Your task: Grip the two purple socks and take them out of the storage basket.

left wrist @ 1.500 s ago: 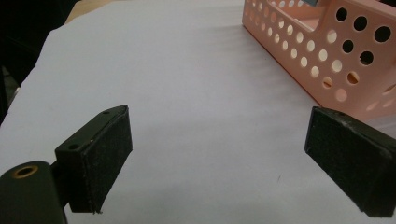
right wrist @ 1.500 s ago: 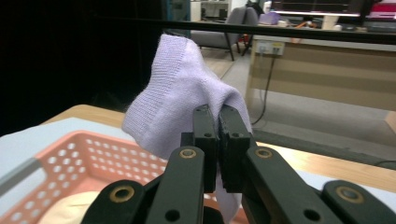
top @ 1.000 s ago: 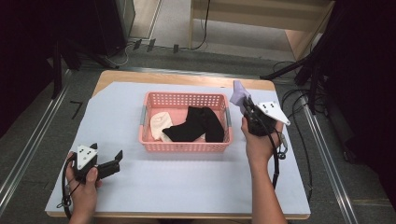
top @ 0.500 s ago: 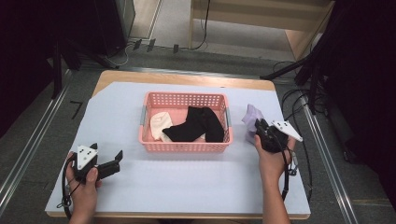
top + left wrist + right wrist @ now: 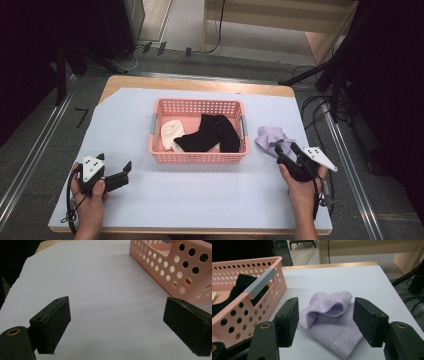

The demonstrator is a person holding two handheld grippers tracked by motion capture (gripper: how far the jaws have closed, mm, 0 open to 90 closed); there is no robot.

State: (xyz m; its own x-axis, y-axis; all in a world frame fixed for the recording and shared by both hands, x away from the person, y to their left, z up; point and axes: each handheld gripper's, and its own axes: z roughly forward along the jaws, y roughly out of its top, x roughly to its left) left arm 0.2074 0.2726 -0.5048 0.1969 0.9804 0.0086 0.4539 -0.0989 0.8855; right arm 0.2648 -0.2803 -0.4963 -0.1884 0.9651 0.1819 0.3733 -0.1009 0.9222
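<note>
You've just set the purple sock [image 5: 270, 138] down right of the basket [image 5: 198, 156].
Your right gripper [image 5: 286, 152] is spreading off it; left gripper [image 5: 113, 171], lower left, is idling apart.

We see the table [image 5: 150, 210] evenly and softly lit from above, with faint shadows under the basket [image 5: 197, 155], while the room around it falls into near black. In both gripper views the near jaws look soft, the basket wall [image 5: 175, 272] slightly blurred.
</note>
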